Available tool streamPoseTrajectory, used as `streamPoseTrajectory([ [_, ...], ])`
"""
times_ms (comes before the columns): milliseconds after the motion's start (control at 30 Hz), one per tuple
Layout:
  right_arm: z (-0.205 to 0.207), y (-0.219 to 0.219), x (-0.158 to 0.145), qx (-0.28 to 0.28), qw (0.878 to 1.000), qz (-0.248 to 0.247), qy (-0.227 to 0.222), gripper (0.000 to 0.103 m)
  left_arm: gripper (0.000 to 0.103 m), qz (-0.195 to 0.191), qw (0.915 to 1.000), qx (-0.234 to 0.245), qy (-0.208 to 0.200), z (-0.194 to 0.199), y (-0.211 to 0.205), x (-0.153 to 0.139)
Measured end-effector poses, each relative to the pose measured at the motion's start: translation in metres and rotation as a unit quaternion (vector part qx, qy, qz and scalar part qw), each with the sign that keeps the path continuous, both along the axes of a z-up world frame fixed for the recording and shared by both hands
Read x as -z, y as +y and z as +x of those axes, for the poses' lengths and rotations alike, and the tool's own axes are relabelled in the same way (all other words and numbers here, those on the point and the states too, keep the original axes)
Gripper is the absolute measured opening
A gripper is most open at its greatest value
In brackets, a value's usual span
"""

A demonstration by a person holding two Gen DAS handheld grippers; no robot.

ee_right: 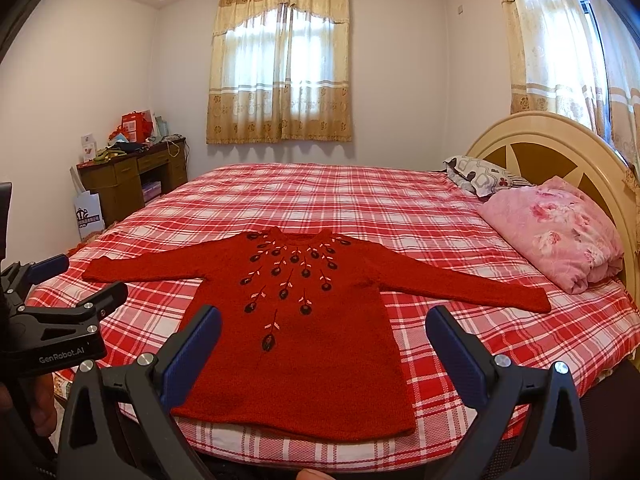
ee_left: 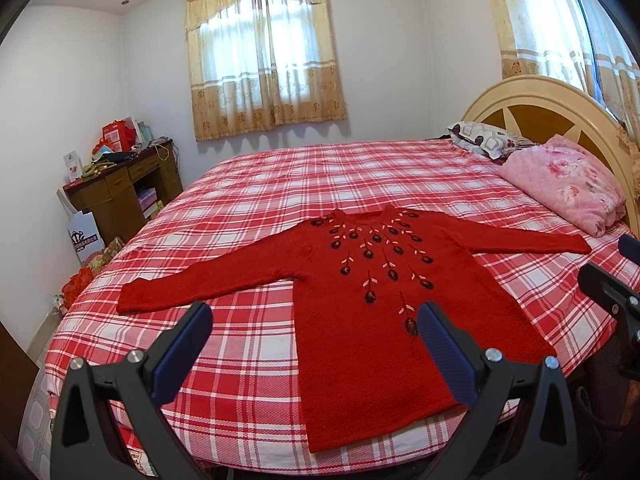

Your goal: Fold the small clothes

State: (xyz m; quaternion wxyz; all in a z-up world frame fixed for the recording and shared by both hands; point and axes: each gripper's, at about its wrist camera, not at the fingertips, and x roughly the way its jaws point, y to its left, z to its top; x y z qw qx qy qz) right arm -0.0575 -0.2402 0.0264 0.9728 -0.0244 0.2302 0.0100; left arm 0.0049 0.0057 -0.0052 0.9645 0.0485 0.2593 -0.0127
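A small red knitted sweater point(ee_left: 360, 320) point(ee_right: 304, 344) with dark embroidered flowers lies flat, front up, on the checked bed, both sleeves spread sideways and its hem at the near edge. My left gripper point(ee_left: 316, 320) hovers open above the hem's left side, nothing between its blue pads. My right gripper point(ee_right: 324, 320) is open too, held over the lower body of the sweater. Each gripper shows in the other's view: the right gripper point(ee_left: 608, 280) at the right margin, the left gripper point(ee_right: 68, 280) at the left margin.
The bed point(ee_right: 400, 208) has a red-and-white plaid sheet. A folded pink floral quilt point(ee_right: 560, 232) and a patterned pillow point(ee_right: 480, 174) lie by the cream headboard point(ee_right: 552, 140). A brown desk point(ee_right: 128, 180) with clutter stands at the far left wall.
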Motion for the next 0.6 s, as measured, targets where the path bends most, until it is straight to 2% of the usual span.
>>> streamPoseTrajectory([
  [600,-0.0008,0.0048,0.0043,-0.004,1.000,-0.001,0.005,0.102,0.103,0.000,1.0000,-0.002,0.000,-0.0005,0.0009,0.0029],
])
